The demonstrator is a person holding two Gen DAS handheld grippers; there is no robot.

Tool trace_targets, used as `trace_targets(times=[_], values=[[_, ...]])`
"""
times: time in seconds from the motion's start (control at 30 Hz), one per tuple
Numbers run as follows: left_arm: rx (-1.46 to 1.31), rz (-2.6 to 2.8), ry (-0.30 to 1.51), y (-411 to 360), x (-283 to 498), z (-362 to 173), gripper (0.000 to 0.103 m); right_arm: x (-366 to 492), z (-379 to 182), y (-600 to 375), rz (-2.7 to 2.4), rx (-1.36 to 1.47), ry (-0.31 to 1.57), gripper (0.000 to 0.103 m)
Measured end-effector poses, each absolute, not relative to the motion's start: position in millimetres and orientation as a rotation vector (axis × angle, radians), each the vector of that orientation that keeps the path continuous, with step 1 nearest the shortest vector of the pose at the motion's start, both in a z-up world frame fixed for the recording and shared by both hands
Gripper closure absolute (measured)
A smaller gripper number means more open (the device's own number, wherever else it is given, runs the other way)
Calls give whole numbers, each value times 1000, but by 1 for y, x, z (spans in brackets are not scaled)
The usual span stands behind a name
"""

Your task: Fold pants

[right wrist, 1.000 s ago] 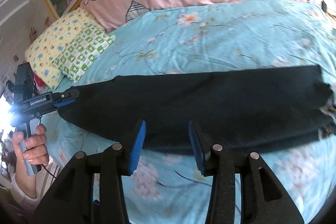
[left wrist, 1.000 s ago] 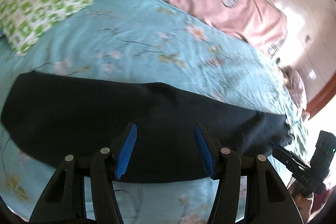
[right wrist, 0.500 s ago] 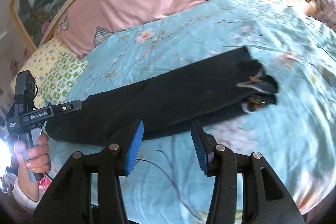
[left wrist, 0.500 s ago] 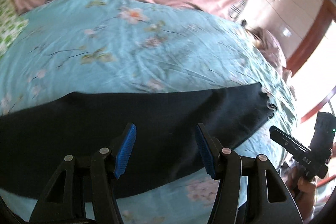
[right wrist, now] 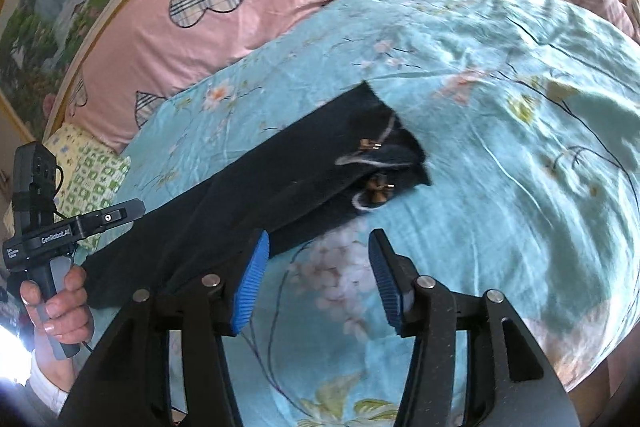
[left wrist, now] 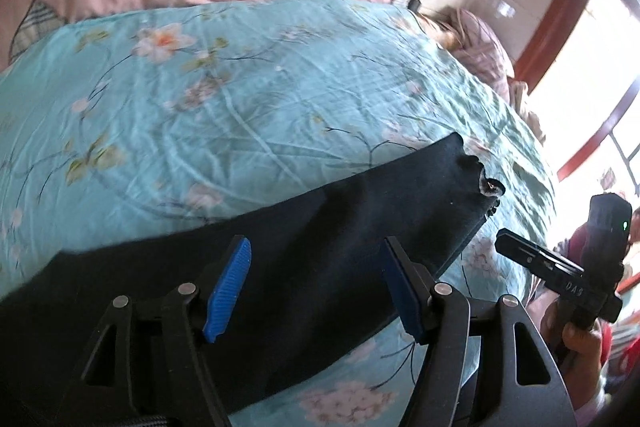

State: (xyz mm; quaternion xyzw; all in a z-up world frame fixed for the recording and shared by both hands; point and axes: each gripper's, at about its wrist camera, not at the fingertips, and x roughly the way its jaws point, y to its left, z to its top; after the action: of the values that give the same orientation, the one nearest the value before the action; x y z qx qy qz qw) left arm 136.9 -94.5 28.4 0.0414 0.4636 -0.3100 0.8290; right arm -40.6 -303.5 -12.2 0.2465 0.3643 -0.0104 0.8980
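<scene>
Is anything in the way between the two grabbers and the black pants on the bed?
Nothing visible. The black pants lie flat on the blue flowered bedspread. The left gripper hangs open right over them, and the right gripper is open beside their near edge.

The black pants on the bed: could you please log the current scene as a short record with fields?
garment: black pants, laid flat as one long strip, legs stacked
waistband end: lies toward the right gripper, trim and small metal pieces showing
surface: light blue floral bedsheet
left gripper: open, over the pants, holding nothing
right gripper: open, over the sheet by the pants' near edge, holding nothing
background: pink duvet with plaid hearts; green checked pillow
</scene>
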Motion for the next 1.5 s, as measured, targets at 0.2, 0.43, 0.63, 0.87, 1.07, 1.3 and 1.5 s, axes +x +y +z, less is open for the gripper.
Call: trace_targets(times=[0.2, 0.43, 0.63, 0.87, 1.07, 1.3, 1.5], values=[[145, -718, 1013, -127, 158, 28, 35, -34, -19, -328, -39, 669, 737, 41], [218, -805, 1062, -170, 184, 23, 35, -22, -35, -349, -56, 890, 687, 41], [295, -901, 1124, -218, 199, 14, 35, -17, -45, -358, -65, 905, 655, 89], [387, -1004, 1174, -282, 203, 0, 35, -34, -47, -374, -41, 881, 599, 91], [471, -1073, 1248, -326, 207, -25, 36, -36, -44, -370, -21, 827, 602, 92], [429, -1197, 1255, -334, 207, -24, 91, -33, -46, -368, 6, 810, 608, 92], [384, -1204, 1176, -320, 198, -5, 93, -32, -33, -364, 39, 782, 580, 92]])
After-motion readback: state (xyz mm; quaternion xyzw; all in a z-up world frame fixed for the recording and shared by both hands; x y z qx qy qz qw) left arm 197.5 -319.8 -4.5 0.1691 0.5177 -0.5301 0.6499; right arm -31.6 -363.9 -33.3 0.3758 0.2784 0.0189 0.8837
